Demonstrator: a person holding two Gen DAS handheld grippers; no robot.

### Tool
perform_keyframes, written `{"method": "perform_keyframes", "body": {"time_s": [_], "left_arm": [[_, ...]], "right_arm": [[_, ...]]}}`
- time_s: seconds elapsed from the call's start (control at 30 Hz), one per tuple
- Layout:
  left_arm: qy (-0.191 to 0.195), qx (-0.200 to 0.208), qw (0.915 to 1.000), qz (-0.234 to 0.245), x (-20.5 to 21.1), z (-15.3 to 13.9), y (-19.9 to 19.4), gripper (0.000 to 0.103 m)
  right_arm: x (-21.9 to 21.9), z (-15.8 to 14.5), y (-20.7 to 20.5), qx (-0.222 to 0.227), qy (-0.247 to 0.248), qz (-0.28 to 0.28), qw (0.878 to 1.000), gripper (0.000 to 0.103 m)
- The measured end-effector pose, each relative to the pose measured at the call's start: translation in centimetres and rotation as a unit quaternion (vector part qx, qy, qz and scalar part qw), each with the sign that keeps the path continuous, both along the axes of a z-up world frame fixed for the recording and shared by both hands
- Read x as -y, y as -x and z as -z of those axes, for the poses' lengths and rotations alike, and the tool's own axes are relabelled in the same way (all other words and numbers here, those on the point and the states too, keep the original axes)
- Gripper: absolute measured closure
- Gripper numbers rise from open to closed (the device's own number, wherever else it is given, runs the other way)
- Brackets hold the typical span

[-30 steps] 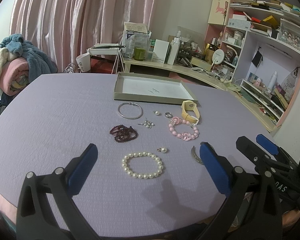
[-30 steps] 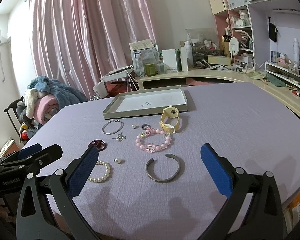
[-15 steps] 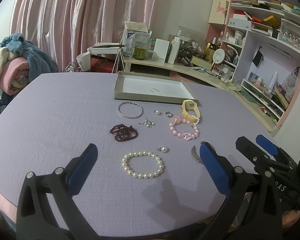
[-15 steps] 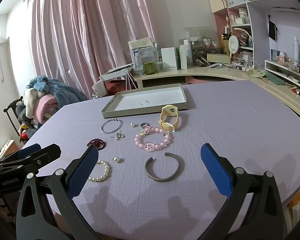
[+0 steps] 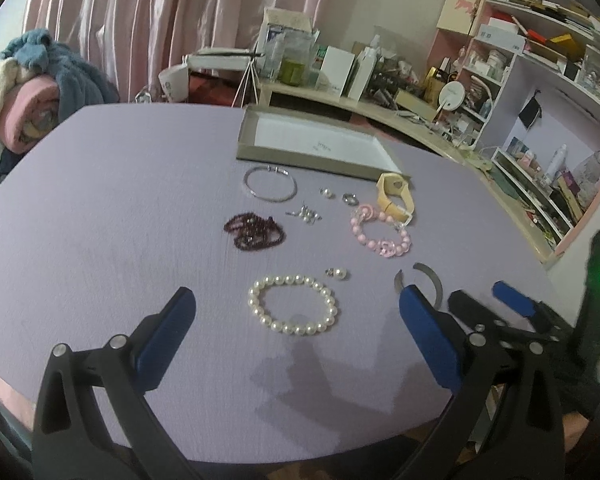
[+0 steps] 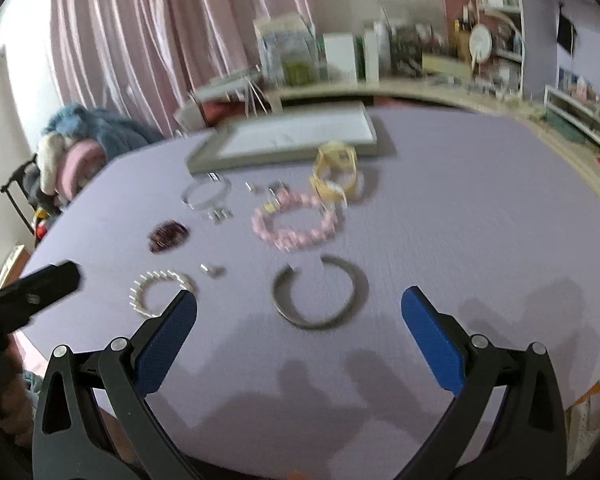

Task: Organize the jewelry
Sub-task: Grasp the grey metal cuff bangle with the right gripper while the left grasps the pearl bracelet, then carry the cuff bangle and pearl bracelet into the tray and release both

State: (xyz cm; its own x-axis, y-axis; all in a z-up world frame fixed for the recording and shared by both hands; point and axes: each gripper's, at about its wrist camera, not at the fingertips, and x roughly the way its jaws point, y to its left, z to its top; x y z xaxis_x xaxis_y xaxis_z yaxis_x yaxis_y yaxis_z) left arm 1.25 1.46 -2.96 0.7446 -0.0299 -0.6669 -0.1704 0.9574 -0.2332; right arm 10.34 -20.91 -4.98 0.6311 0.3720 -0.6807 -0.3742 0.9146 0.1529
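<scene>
Jewelry lies on a purple table (image 5: 100, 208). A white pearl bracelet (image 5: 292, 305) lies just ahead of my open, empty left gripper (image 5: 296, 300). A grey metal cuff (image 6: 320, 292) lies just ahead of my open, empty right gripper (image 6: 300, 300). Farther off are a pink bead bracelet (image 5: 382, 232), a dark red bead bracelet (image 5: 254, 232), a silver bangle (image 5: 270, 183), a yellow band (image 5: 396, 196), a pearl earring (image 5: 338, 273) and small silver pieces (image 5: 306, 214). A shallow grey tray (image 5: 316, 145) with a white floor stands at the far side.
A cluttered desk (image 5: 340, 92) and shelves (image 5: 540, 80) stand behind and right of the table. A pile of blankets (image 5: 32, 80) sits at the left. Pink curtains (image 5: 140, 20) hang at the back. The right wrist view is motion-blurred.
My right gripper has moved forward and down toward the grey cuff, blurring its view. My left gripper has edged slightly closer to the pearl bracelet. No jewelry has moved.
</scene>
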Motion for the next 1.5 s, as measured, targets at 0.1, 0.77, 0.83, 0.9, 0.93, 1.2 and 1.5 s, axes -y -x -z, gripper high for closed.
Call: {"method": "perform_keyframes", "body": {"time_s": [0.1,0.77,0.83,0.9,0.93,1.2,1.5], "left_arm": [[-0.007,-0.017,0.9998,-0.007,0.0,0.4,-0.1,0.002],[-0.026,-0.074,0.9969,-0.007,-0.6,2.6,-2.1,0.002],[-0.028,-0.075,0.9967,-0.011,-0.9,2.7,-2.4,0.002],[-0.031,-0.08,0.9961,-0.018,-1.2,3.0,-2.7,0.003],[-0.03,-0.083,0.9959,-0.02,-1.4,3.2,-2.9,0.009],[-0.024,-0.112,0.9933,-0.019,-2.0,4.7,-4.4,0.048],[-0.052,-0.115,0.992,0.005,-0.6,5.2,-5.8,0.093]], "right_arm": [[0.3,1.2,-1.1,-0.023,0.021,0.009,0.999,0.001],[-2.4,3.0,-3.2,-0.041,0.092,-0.023,0.995,0.035],[-2.2,2.8,-3.3,-0.043,0.086,-0.022,0.995,0.035],[-1.8,2.6,-3.5,-0.049,0.077,-0.019,0.996,0.035],[-1.6,2.6,-3.6,-0.05,0.073,-0.017,0.996,0.035],[-1.0,2.1,-4.2,-0.052,0.06,-0.005,0.997,0.035],[-0.7,2.0,-4.7,-0.06,0.048,-0.002,0.997,0.035]]}}
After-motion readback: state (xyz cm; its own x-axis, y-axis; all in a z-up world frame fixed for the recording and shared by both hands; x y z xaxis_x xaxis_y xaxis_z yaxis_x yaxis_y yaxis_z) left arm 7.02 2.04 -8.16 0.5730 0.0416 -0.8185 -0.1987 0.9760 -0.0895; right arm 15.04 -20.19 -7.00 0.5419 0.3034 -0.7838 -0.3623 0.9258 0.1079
